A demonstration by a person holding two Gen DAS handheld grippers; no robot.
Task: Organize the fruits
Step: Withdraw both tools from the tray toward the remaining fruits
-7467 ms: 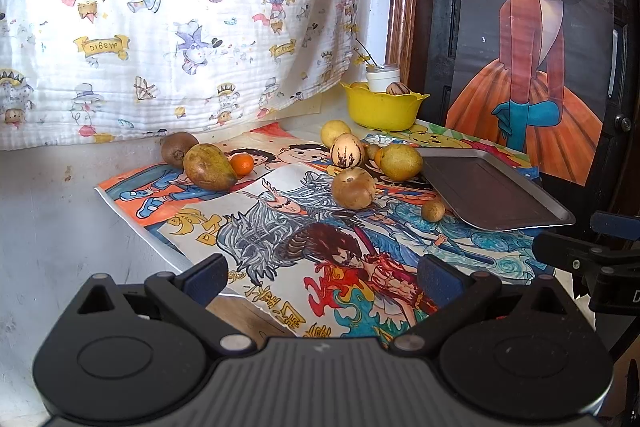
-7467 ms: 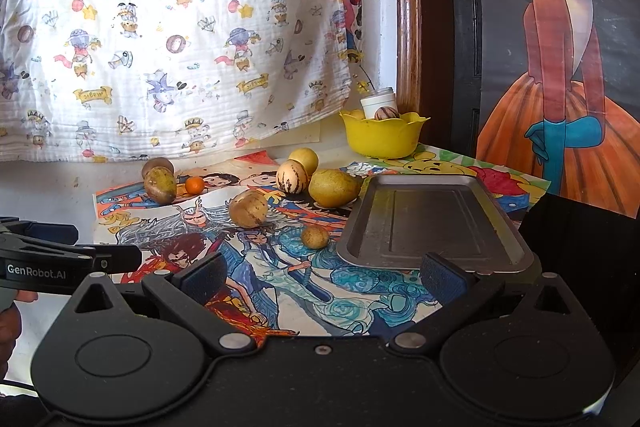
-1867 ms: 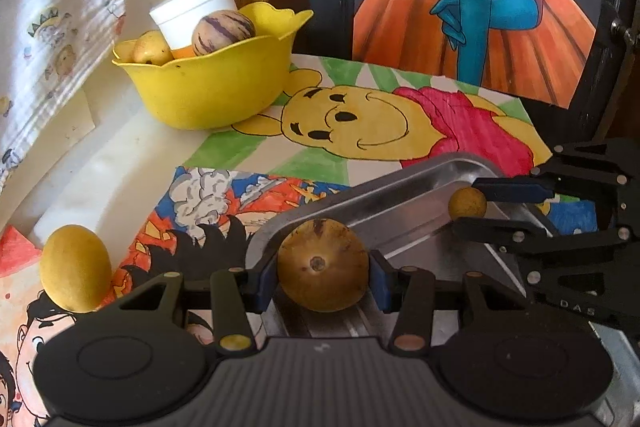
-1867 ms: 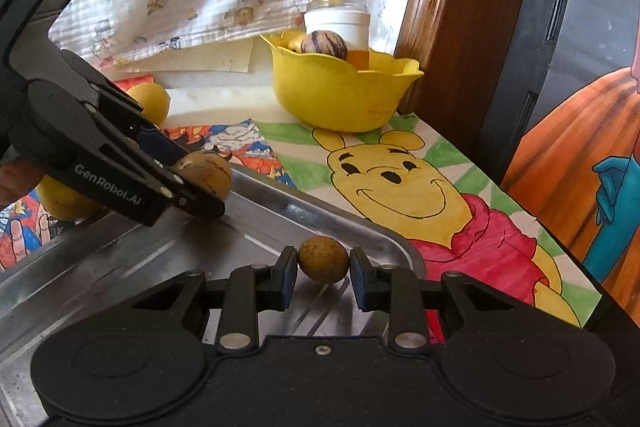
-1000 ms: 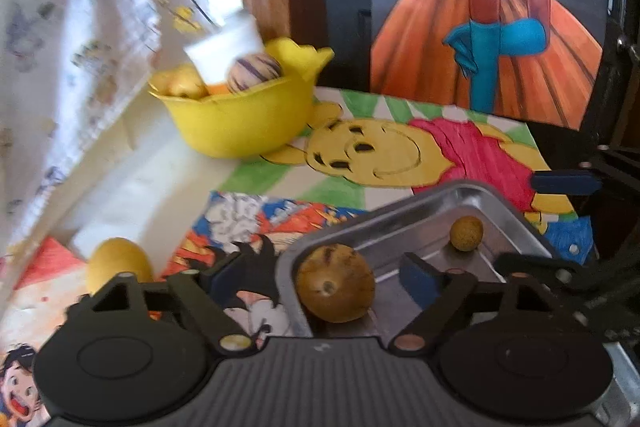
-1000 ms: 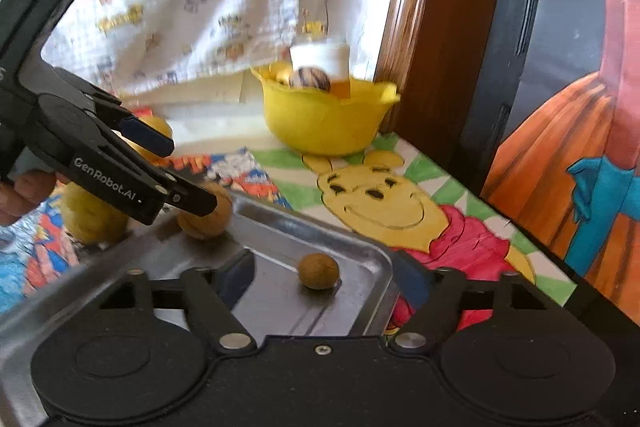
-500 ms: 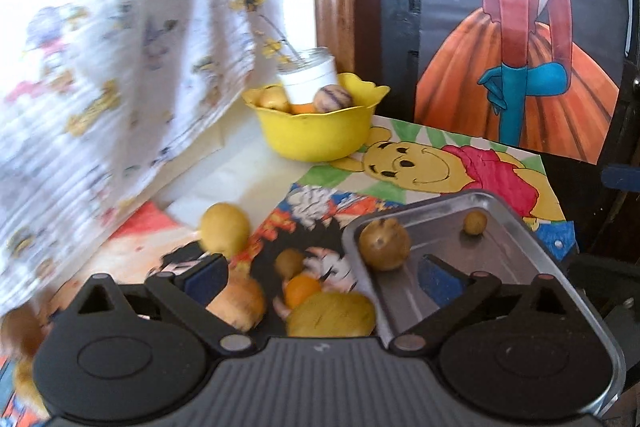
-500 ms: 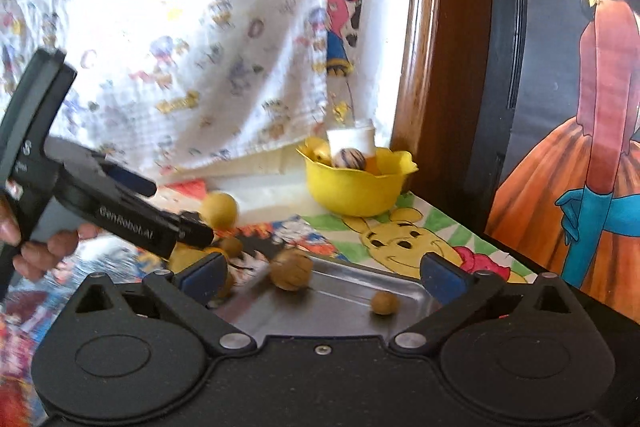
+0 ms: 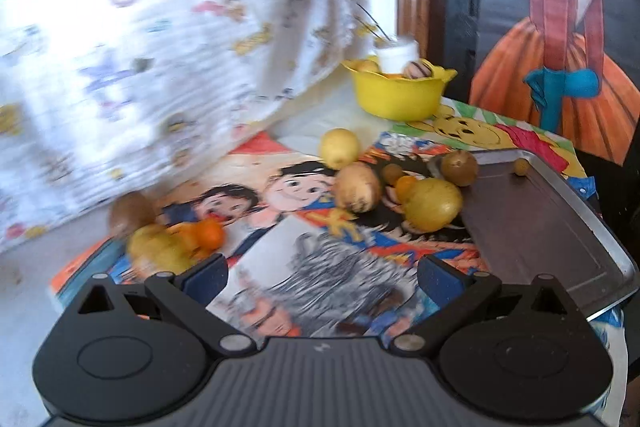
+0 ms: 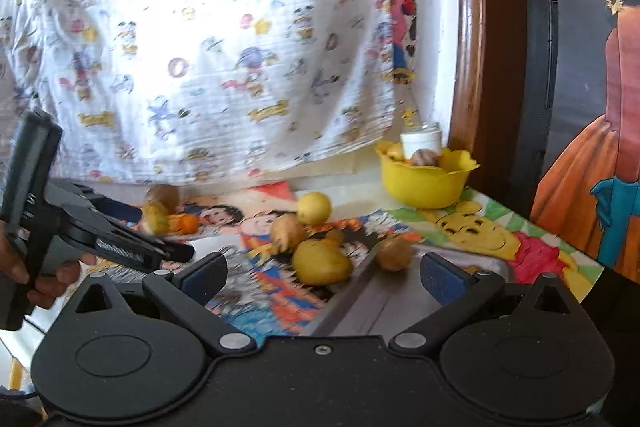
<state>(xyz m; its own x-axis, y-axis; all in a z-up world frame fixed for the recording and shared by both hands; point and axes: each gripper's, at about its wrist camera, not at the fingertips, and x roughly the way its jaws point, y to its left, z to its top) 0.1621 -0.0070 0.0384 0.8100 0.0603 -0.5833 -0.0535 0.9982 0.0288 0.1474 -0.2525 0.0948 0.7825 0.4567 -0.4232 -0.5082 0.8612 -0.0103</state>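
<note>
I see both grippers — left gripper [image 9: 322, 273], right gripper [image 10: 324, 271] — with fingers spread, holding nothing; two brown fruits [image 9: 459, 167] sit in the tray [image 9: 560, 227] at right.

Two fruits [image 9: 459, 167] on one tray [image 9: 560, 227], one yellow bowl [image 9: 400, 97].

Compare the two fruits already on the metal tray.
The round brown fruit is far bigger than the small tan fruit. The round brown fruit sits at the metal tray's near-left corner; the small tan fruit lies against the far rim. Both are roundish, brownish and ungripped.
</note>
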